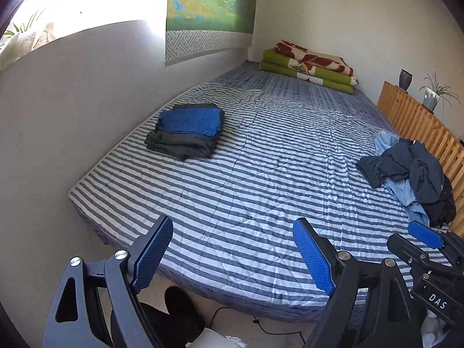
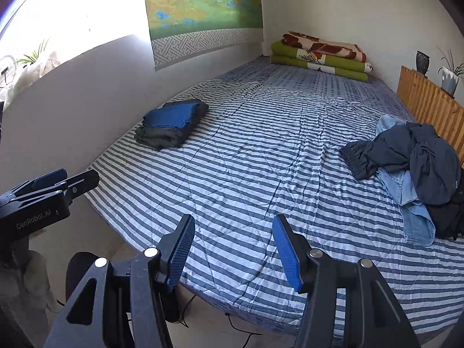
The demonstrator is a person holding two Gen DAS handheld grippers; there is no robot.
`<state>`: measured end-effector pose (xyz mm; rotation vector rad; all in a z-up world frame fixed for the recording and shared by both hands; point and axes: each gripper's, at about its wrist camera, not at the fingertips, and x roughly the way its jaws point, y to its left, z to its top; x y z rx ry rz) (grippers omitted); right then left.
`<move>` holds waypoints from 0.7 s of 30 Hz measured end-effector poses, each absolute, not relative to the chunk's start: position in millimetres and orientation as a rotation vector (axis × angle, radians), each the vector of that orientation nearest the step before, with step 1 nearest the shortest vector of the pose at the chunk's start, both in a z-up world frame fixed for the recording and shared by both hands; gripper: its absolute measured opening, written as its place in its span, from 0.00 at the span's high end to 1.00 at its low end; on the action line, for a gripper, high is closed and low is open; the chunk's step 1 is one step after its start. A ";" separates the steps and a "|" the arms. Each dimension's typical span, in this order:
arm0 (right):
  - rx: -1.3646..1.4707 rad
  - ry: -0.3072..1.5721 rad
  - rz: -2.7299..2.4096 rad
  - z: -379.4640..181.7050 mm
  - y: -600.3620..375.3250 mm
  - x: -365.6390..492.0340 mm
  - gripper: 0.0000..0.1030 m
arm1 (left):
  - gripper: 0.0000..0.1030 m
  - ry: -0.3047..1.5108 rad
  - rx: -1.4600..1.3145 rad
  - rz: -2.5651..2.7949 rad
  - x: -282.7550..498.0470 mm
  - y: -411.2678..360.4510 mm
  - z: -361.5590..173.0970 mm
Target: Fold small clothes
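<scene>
A loose pile of dark navy and light denim clothes [image 1: 411, 174] [image 2: 411, 168] lies crumpled at the right side of the striped bed [image 1: 261, 174] [image 2: 261, 159]. A folded stack, blue cloth on top of dark grey pieces [image 1: 188, 129] [image 2: 171, 124], sits near the bed's left edge. My left gripper [image 1: 232, 249] hovers open over the bed's near edge, nothing between its blue pads. My right gripper [image 2: 233, 249] is also open and empty, just to the right of the left one. Each gripper shows in the other's view: the right gripper [image 1: 417, 239] and the left gripper [image 2: 81, 175].
Folded green and red-patterned blankets [image 1: 307, 66] [image 2: 319, 55] lie at the far end by the wall. A wooden slatted panel [image 1: 420, 121] [image 2: 429, 101] borders the right side, with a vase and a potted plant [image 1: 432, 95] on it. A cable [image 1: 261, 324] runs on the floor.
</scene>
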<state>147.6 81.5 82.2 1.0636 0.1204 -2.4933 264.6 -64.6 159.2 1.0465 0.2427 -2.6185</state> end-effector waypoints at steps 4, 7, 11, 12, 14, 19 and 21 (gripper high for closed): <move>1.069 0.120 -2.482 80.7 81.0 148.4 0.50 | 0.15 0.225 1.039 -2.623 262.5 -63.7 158.4; 1.074 0.117 -2.487 80.6 85.8 151.4 0.50 | 0.15 0.220 1.042 -2.637 259.1 -56.3 158.0; 1.062 0.122 -2.505 84.5 97.6 156.9 0.50 | 0.15 0.213 1.051 -2.661 254.1 -43.2 157.5; 1.059 0.115 -2.511 86.1 101.6 157.5 0.50 | 0.15 0.207 1.052 -2.666 253.2 -39.2 157.6; 1.055 0.096 -2.518 88.8 108.8 157.8 0.50 | 0.15 0.196 1.054 -2.675 252.7 -31.8 157.7; 1.046 0.088 -2.536 89.6 119.8 159.6 0.50 | 0.14 0.192 1.071 -2.684 251.0 -18.9 156.8; 1.049 0.077 -2.535 89.3 122.4 159.3 0.50 | 0.14 0.188 1.080 -2.681 250.3 -12.5 156.6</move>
